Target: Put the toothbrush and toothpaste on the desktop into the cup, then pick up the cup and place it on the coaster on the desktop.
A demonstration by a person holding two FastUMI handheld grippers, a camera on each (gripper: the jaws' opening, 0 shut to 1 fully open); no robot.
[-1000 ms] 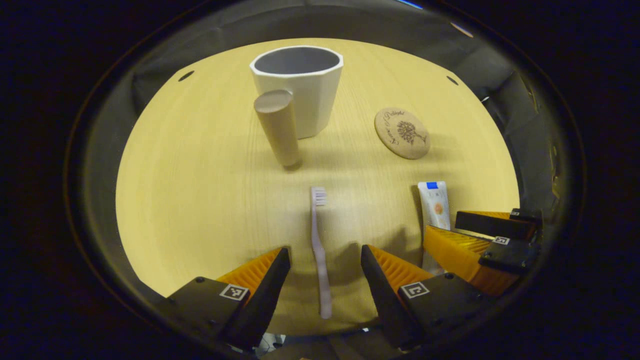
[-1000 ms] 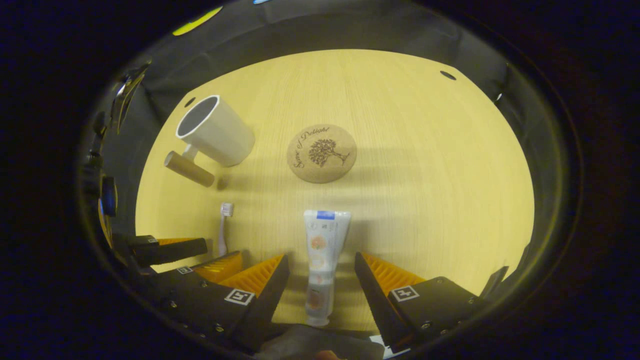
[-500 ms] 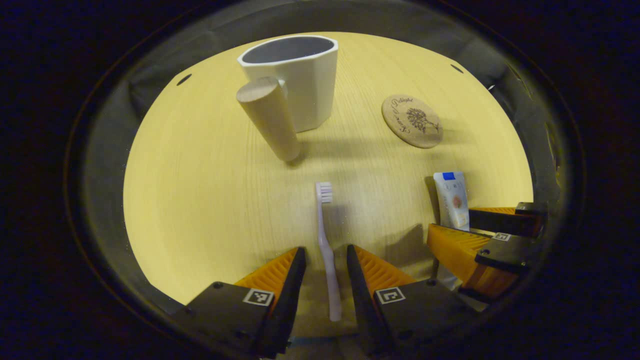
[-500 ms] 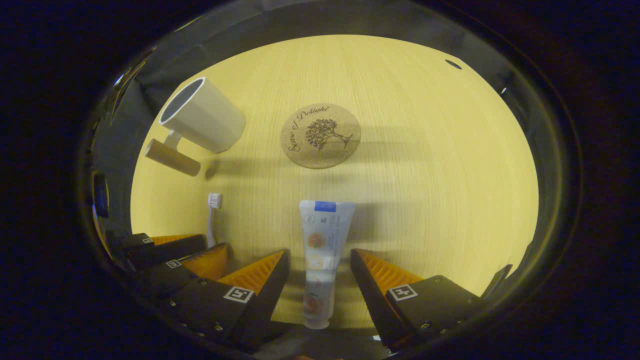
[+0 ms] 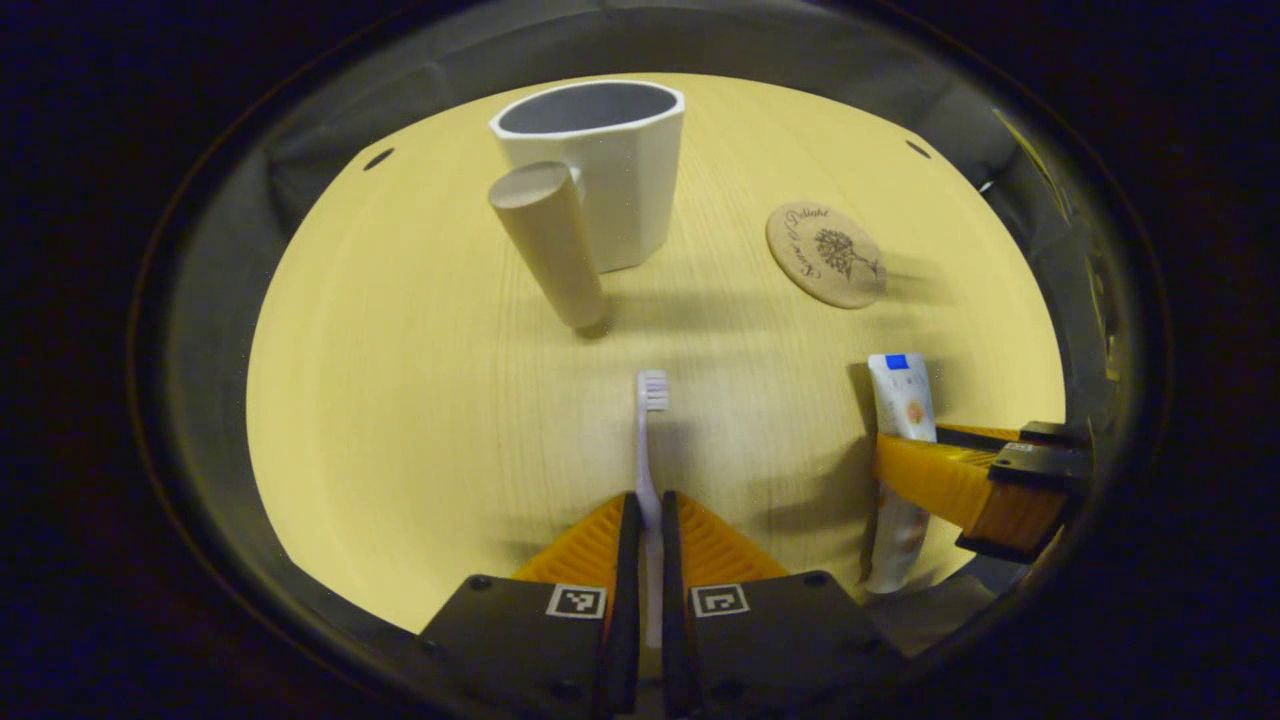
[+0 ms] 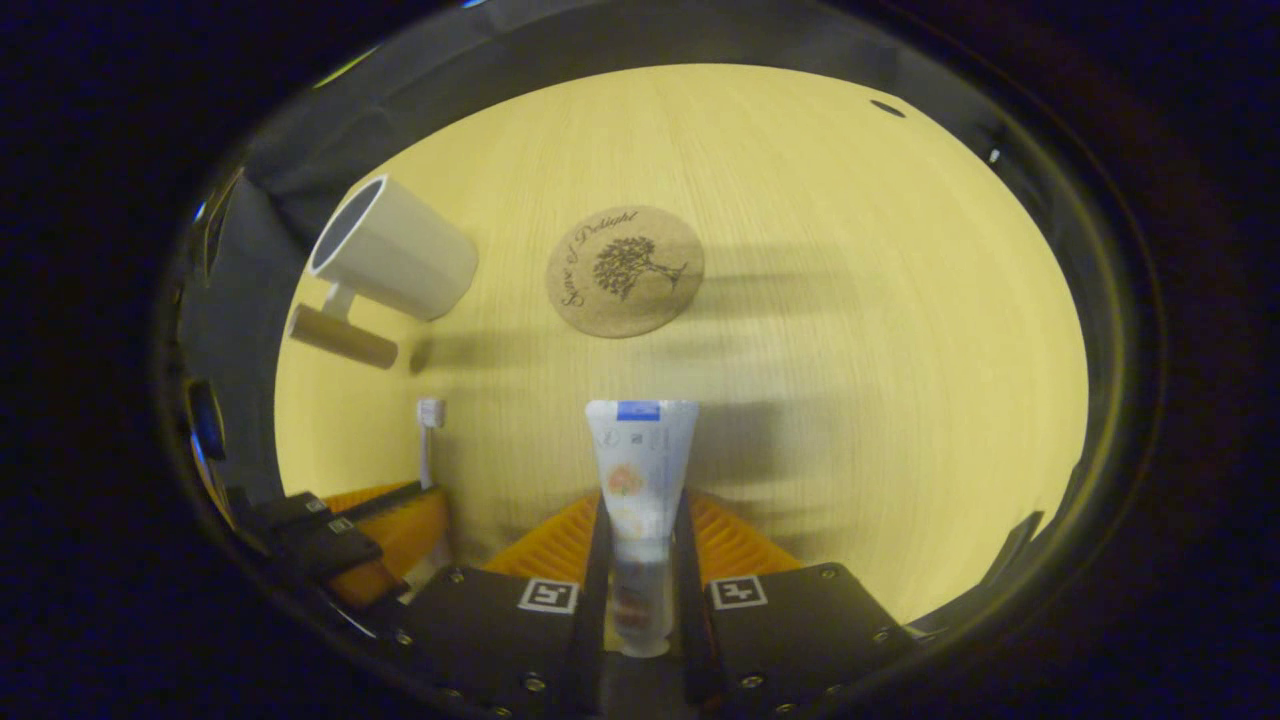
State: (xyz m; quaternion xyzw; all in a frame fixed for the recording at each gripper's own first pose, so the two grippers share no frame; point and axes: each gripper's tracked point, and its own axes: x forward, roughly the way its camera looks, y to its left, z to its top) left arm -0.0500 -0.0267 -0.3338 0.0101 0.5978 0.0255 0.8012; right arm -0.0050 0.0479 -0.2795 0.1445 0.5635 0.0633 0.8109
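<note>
Fingers of the left gripper (image 5: 645,525) are pinching the handle of the toothbrush (image 5: 649,440), whose bristle head is pointing toward the white cup (image 5: 600,165); fingers of the right gripper (image 6: 640,545) are pressing on both sides of the toothpaste tube (image 6: 638,470), its flat crimped end pointing toward the cork coaster (image 6: 625,270). Both items are lying low on the yellow wooden desktop (image 6: 850,330), and whether they are lifting clear cannot be told. Judgement: the grasp step is in hand for both items at once; next, each is needing a lift and a carry to the cup's open mouth, then a tip to drop in end first. The cup's wooden handle (image 5: 550,245) is sticking out toward the toothbrush and standing on the direct path. The coaster is sitting well apart from the cup, nothing on it.
</note>
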